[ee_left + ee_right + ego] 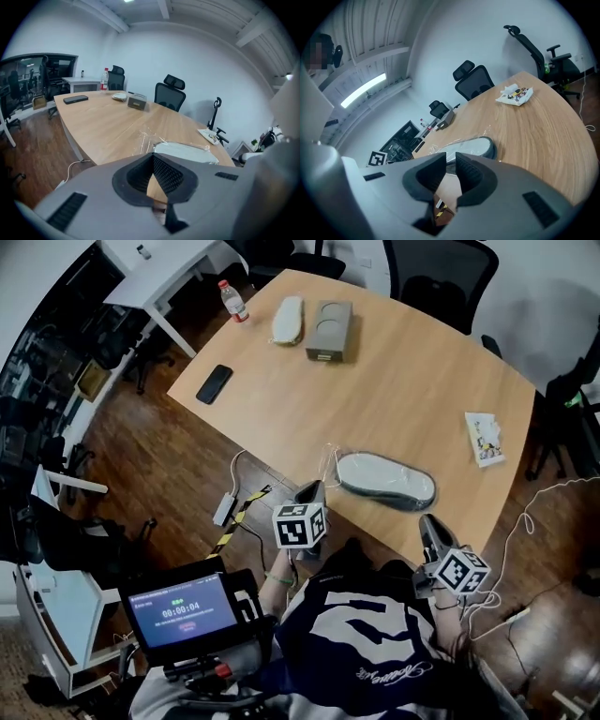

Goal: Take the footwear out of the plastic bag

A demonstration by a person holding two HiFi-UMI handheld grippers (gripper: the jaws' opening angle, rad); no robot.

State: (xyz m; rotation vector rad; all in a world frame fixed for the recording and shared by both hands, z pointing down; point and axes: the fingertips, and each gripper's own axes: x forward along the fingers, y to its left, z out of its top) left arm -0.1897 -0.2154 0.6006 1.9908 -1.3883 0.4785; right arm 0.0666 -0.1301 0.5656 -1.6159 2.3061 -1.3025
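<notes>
A grey slipper (386, 480) lies inside a clear plastic bag (330, 463) on the wooden table (394, 381), close to its near edge. My left gripper (311, 491) hovers just off the table edge beside the bag's left end, its jaws touching at the tips with nothing in them. My right gripper (429, 524) is below the slipper's right end, off the table, with a narrow gap between its jaws and nothing held. The slipper (185, 151) shows just beyond the left gripper (152, 156). In the right gripper view the slipper (476, 146) lies ahead of the right gripper (451, 157).
At the table's far end lie a black phone (215, 383), a water bottle (232, 300), a pale slipper (288, 320) and a grey box (330, 330). A printed packet (484, 439) lies at the right. Office chairs (441, 277) stand behind; cables (234, 507) lie on the floor.
</notes>
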